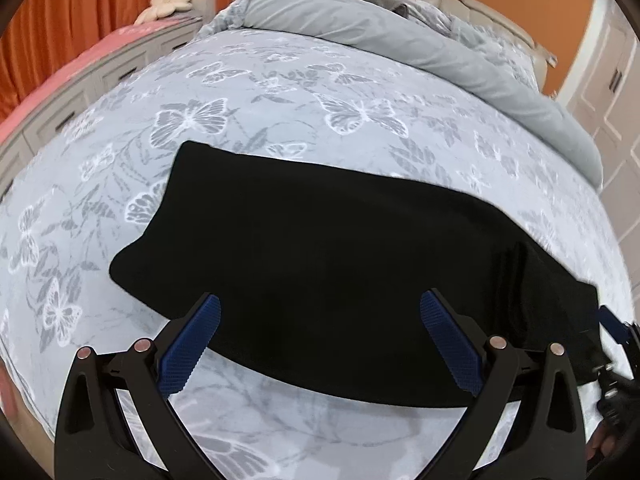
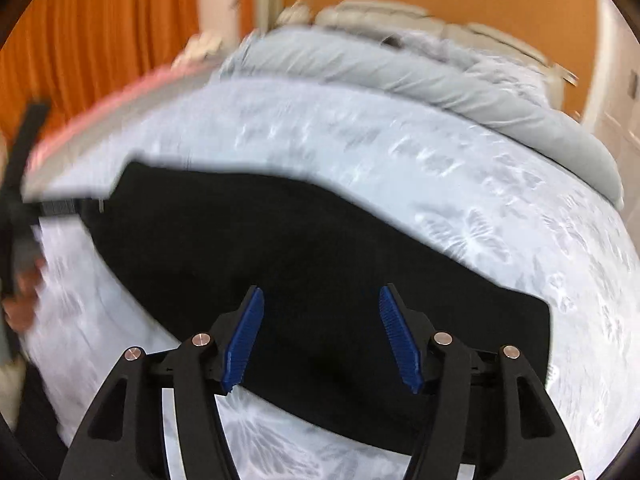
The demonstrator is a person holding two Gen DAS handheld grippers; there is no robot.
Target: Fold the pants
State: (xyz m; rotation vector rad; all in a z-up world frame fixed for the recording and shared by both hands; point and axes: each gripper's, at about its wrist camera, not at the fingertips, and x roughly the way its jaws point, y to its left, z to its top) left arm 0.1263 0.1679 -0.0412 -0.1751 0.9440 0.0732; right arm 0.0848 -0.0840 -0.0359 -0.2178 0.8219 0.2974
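Black soft-fabric pants (image 1: 340, 256) lie flat on the pale blue-grey butterfly-print bedspread (image 1: 280, 92), already doubled into a long band running left-right across the near part of the bed. Looks like the two legs are stacked, so a lengthwise fold is judged done; cross folds remain. Can't tell which end is the waist.

Left gripper (image 1: 320, 344), black frame with blue ribbed pads (image 1: 188, 352), hovers over the near edge of the band, jaws spread wide, nothing between them. Probably lined up there to pinch the near hem.

Right gripper (image 2: 322, 336), same build, jaws wide apart too, empty, poised above the near edge toward the band's right end. Right wrist view is motion-blurred, so fabric detail there is unreadable.

In the left wrist view the other tool shows at the far right, right at the end of the pants; contact can't be confirmed. Both tools sit along the same long edge, one toward each end, which fits lifting one end over evenly.

Rolled grey duvet (image 1: 420, 40) is bunched at the head of the bed, well apart from the pants, so it leaves working room. Orange curtain (image 1: 80, 20) and a pink-topped cabinet (image 1: 60, 88) stand off to the left.

Risk: thin stacked layers may shift if only the top layer gets pinched.
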